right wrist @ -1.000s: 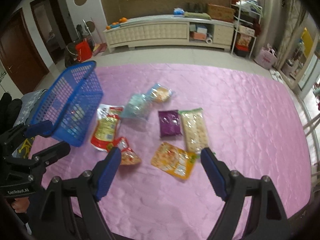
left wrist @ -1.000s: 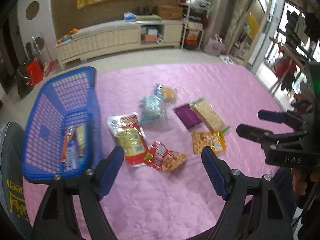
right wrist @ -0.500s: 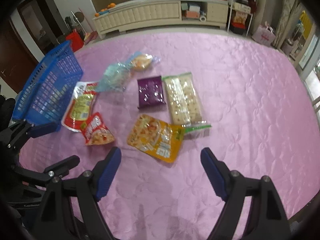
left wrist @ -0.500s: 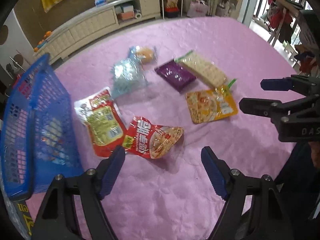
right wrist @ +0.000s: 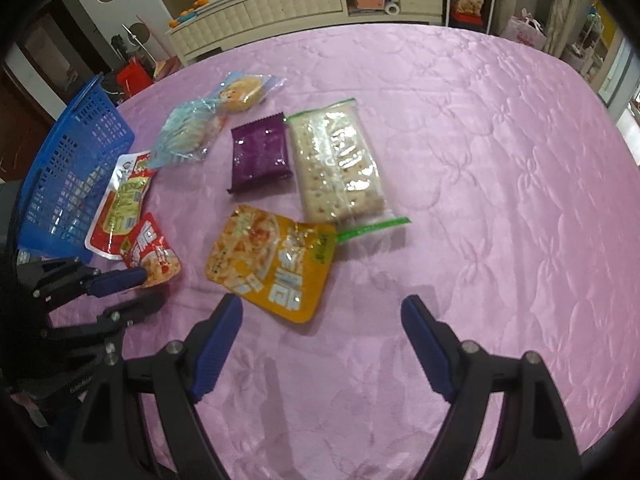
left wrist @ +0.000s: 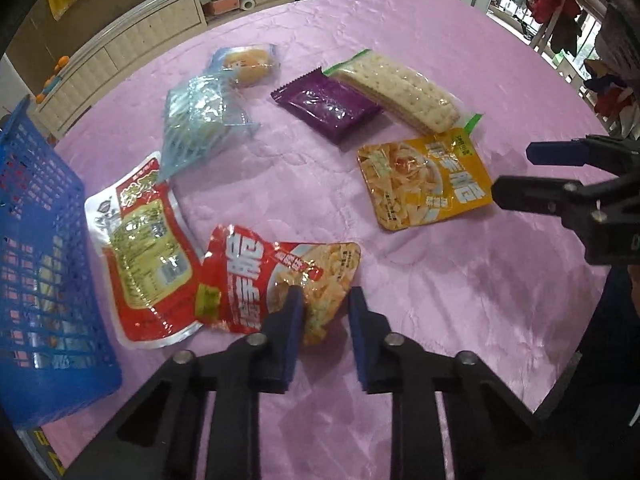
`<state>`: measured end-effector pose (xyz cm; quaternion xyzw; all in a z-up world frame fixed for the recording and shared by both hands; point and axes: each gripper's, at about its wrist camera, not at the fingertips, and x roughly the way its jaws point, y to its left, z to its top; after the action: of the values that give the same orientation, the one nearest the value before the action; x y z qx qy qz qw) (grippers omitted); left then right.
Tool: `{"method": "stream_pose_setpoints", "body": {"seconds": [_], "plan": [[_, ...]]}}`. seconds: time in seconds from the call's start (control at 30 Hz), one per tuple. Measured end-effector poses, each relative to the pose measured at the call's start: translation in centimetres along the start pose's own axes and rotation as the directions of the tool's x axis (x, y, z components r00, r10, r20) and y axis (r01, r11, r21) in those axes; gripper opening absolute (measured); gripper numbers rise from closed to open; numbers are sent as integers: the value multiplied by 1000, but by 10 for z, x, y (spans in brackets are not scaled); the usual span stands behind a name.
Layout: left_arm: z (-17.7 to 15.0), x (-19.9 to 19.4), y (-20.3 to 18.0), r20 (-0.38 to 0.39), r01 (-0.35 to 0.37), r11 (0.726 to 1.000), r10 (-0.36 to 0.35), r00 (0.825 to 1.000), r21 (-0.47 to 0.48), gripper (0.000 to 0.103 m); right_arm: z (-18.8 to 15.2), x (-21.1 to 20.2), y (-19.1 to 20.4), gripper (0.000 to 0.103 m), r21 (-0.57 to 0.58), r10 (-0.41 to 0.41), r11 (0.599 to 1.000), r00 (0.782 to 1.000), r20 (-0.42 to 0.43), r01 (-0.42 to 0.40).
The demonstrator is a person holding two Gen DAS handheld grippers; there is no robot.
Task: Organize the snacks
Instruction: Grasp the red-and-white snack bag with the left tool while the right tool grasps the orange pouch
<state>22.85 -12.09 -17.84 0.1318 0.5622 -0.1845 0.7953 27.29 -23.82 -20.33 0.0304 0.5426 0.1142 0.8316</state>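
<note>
- The left gripper (left wrist: 322,300), low in its own view, has its jaws closing with the corner of the small red snack pouch (left wrist: 280,280) between them; the pads do not yet press it.
- The right gripper (right wrist: 322,322) stands wide apart, empty, just below the yellow snack pouch (right wrist: 272,260).
- Mid frame lie the purple packet (right wrist: 260,154) and the cracker pack (right wrist: 336,164), side by side.
- The blue basket (right wrist: 76,176) sits at the left edge on the pink cloth (right wrist: 480,200).
</note>
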Motion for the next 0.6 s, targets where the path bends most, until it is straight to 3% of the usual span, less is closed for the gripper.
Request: {"method": "stream_pose_setpoints", "body": {"seconds": [0.13,0.23,0.43,0.6], "plan": [[4,7,1,2,-11,1000,11,1000,7,6,-3,-2,-2,85,-6,-7,1000,1000,-7,7],[7,11,14,9,26,999,-26,1000,-43,1,-5,-6,-2,85,-15,-12,1000,1000,-3,12],[4,9,31,37,89,986,-85,996,-143,0,-5,-2,11,85,-49,-2,999,1000,-26,1],[-1,5,37,76,118,978,-107,991,-171,0,2,12,17,85,16,47,999,996,-72,-46]]}}
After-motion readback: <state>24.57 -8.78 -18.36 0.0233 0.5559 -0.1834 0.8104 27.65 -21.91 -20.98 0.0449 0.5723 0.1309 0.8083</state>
